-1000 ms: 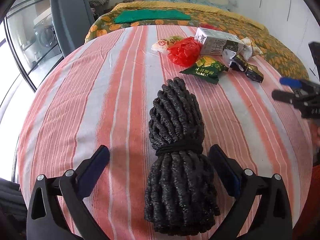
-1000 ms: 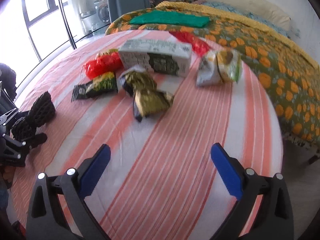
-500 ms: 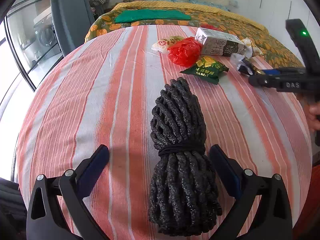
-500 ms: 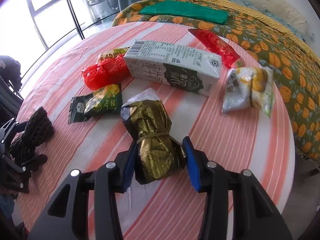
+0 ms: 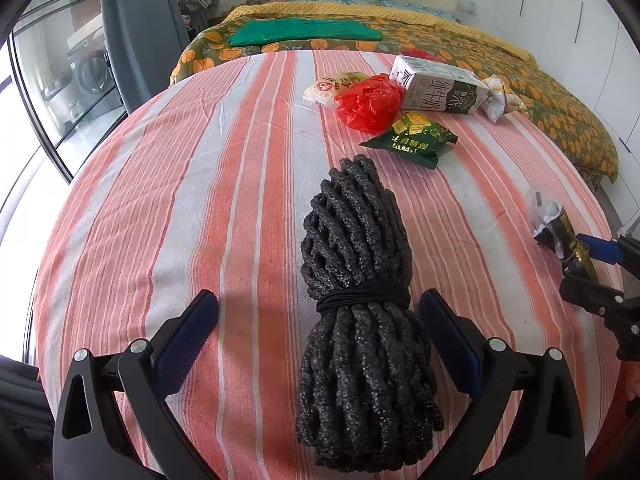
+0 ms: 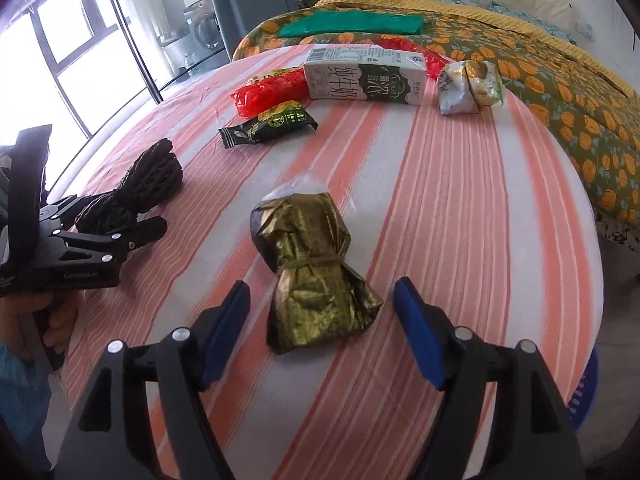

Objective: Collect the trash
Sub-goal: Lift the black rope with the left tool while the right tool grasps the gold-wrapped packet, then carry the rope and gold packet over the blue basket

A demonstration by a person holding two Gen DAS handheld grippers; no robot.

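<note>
So far we have gathered very little: every piece of trash we can see lies loose on the tabletop (image 6: pixel 460 208), and no bin or bag shows. Our right gripper (image 6: pixel 322 322) has its fingers standing fairly wide, having just been opening, with the gold wrapper (image 6: pixel 310 264) lying between them but untouched by either pad. It rests flat on the cloth, its knotted waist just ahead of the fingertips. Our left gripper (image 5: pixel 318 338) also stands wide, its fingers either side of a black rope bundle (image 5: pixel 360 300) without pressing it.

Beyond the right fingers, well apart from them, wait the green packet (image 6: pixel 272 124), the red plastic bag (image 6: pixel 268 92), the milk carton (image 6: pixel 364 80) and a pale crumpled pouch (image 6: pixel 468 86); a small yellow-white packet (image 5: pixel 332 86) shows in the left view beside the red bag. We judge nearly all the collecting is left to do.

The tabletop is round, covered in a cloth striped pink and white. Past it stands a bed (image 6: pixel 560 92) with an orange-flowered green cover and a folded green cloth (image 6: pixel 352 24) on it. Large windows and a grey curtain sit far off to the left of the fingers.
</note>
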